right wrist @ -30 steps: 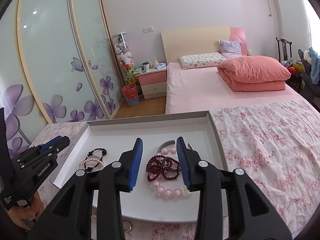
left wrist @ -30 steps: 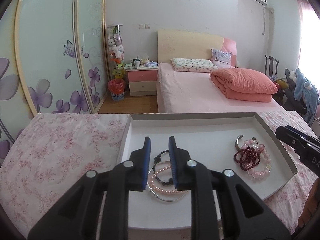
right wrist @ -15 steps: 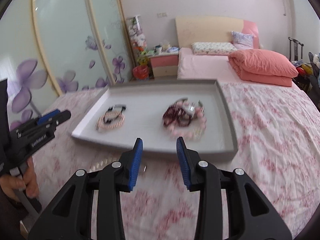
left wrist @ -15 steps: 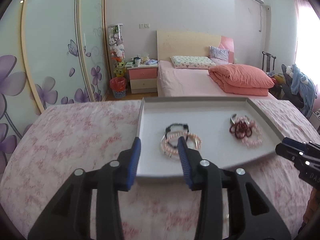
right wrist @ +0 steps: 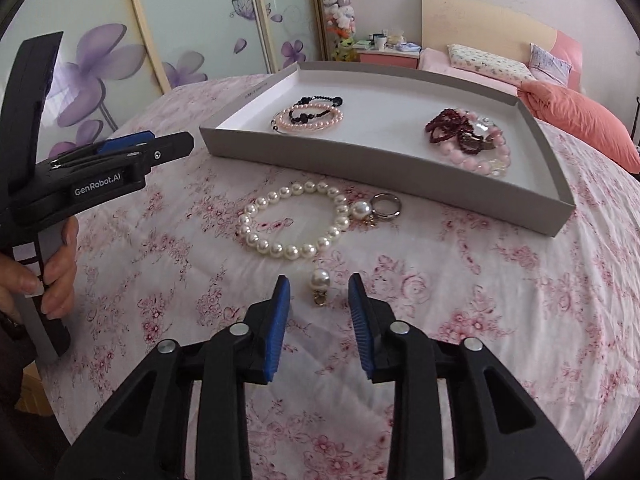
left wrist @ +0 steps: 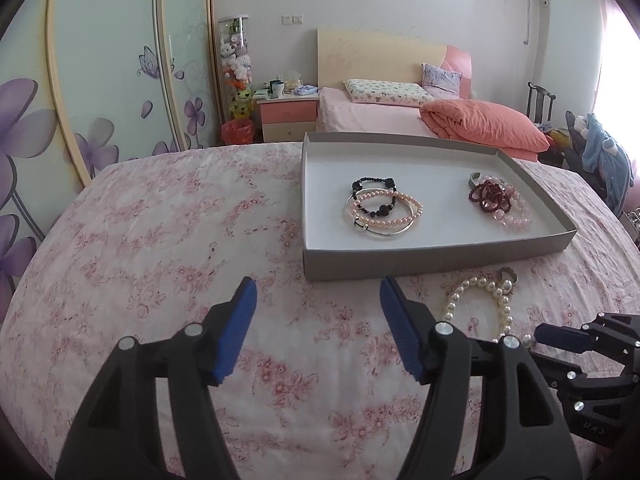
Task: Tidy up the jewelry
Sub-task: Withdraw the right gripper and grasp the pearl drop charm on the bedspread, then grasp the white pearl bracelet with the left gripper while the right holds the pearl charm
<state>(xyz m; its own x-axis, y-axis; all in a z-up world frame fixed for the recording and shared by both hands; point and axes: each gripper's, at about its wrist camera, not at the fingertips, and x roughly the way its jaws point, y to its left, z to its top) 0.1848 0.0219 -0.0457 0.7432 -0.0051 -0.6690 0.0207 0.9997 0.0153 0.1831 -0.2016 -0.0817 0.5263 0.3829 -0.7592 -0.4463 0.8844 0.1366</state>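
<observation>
Bracelets lie in the grey tray (right wrist: pixel 384 168), upper frame; pearl bracelet (right wrist: pixel 294 220) below it. Right hand-held gripper (right wrist: pixel 319 300) closing around pearl earring (right wrist: pixel 320 286), untouched. Left hand-held gripper (left wrist: pixel 314 300) opening, empty.

Bare cloth (right wrist: pixel 460 300) right of pearl bracelet (right wrist: pixel 296 220); tray wall (right wrist: pixel 360 168) blocks beyond

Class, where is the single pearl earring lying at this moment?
In the right wrist view, the pearl earring lies on the floral cloth, just beyond the closing right gripper, nearer the camera than the pearl bracelet.
</observation>
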